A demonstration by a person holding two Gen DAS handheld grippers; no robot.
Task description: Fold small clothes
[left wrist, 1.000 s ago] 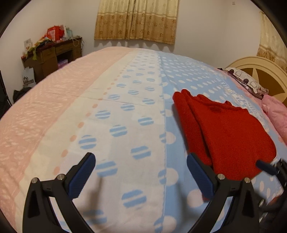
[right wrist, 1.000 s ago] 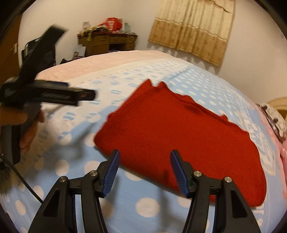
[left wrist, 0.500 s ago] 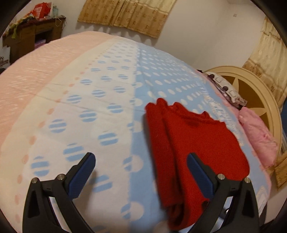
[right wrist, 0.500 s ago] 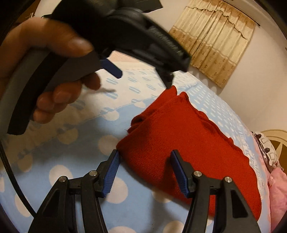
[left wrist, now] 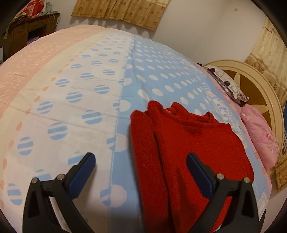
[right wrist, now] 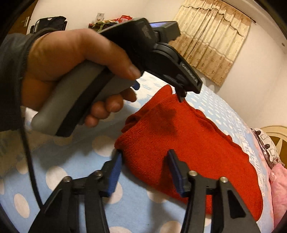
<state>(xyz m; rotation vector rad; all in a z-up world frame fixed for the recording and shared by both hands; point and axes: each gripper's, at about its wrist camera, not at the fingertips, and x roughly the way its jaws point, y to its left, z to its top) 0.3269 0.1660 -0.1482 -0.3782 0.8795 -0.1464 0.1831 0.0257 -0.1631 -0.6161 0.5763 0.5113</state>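
Polka-dot bedding (left wrist: 161,77) carries the folded red sweater (left wrist: 188,143). Left gripper (left wrist: 140,164) hangs spread above its near edge; right gripper (right wrist: 143,159), jaws just narrowing, straddles its near-left corner without pinching it.

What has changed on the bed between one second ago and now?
The left tool swung toward the red sweater, jaws wide. The right tool moved onto the sweater's near corner; its jaws have just been closing, cloth between them, not yet clamped. The sweater stays folded on the dotted bedspread.

White walls, beige curtains (left wrist: 118,9), cluttered wooden desk (left wrist: 26,30), cream headboard (left wrist: 251,86).
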